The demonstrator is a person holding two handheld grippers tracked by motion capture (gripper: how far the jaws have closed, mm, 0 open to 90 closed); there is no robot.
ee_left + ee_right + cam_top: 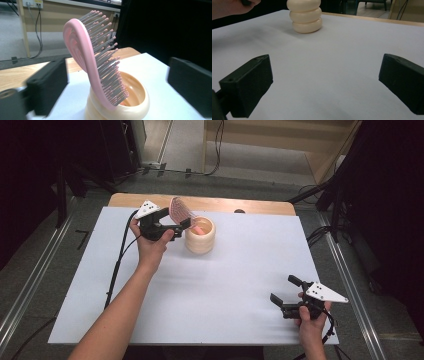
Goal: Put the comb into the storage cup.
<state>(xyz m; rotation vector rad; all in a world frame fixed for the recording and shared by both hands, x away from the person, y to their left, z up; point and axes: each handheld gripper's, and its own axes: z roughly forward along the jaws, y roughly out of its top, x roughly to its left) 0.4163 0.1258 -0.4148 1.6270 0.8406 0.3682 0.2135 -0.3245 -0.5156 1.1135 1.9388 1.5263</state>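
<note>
A pink hairbrush (82,50) with grey bristles stands in a cream ribbed cup (135,107), its head leaning up and out over the rim. In the high view the hairbrush (180,210) and cup (200,239) sit at the back of the white table (225,285). My left gripper (179,229) is just left of the cup and open. In the left gripper view the left gripper (117,87) has its jaws wide apart on either side of the brush, touching nothing. My right gripper (284,291) rests open near the front right edge, nothing between its jaws.
A bare wooden strip (250,205) runs along the table's back edge. The cup (305,17) stands far ahead of the right gripper (324,85), with plain white surface between. Metal rails and cables lie on the floor around the table.
</note>
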